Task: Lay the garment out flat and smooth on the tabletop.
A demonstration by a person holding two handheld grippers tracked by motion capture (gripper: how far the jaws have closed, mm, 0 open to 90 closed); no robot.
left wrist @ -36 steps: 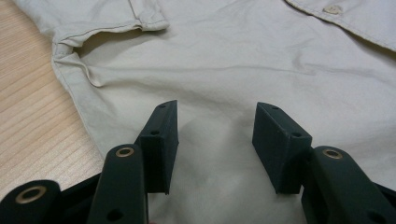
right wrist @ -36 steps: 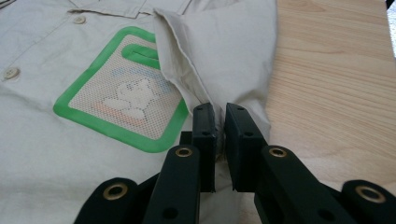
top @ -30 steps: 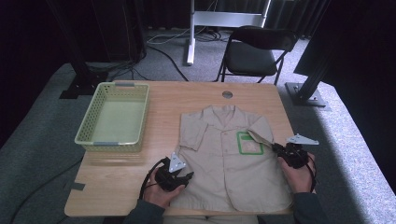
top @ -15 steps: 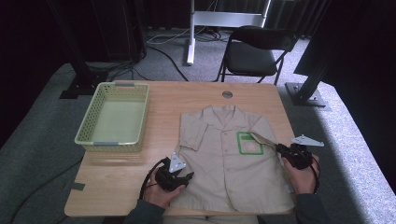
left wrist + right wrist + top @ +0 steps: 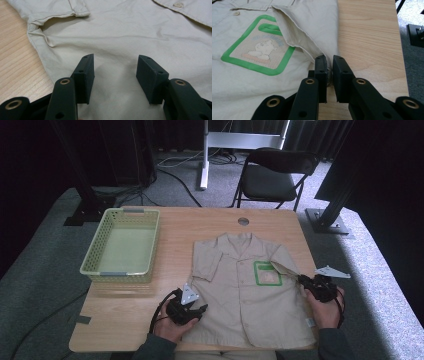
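High view: beige shirt (image 5: 245, 290) lies flat on the table (image 5: 210, 227), right of the basket (image 5: 122, 245). Left gripper view: left gripper (image 5: 115, 75) spread wide above the cloth. Right gripper view: right gripper (image 5: 330, 71) pinches the sleeve (image 5: 312, 30) edge.

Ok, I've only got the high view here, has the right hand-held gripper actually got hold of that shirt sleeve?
Observer: Yes, the right hand-held gripper is closed on the sleeve hem, with fabric pinched between its jaws.
Operator: And the left one?
Observer: The left hand-held gripper is open over the shirt front, with nothing pinched.
Operator: Does the sleeve cover the badge?
Observer: Only one corner of the green-bordered patch; its pale figure shows.
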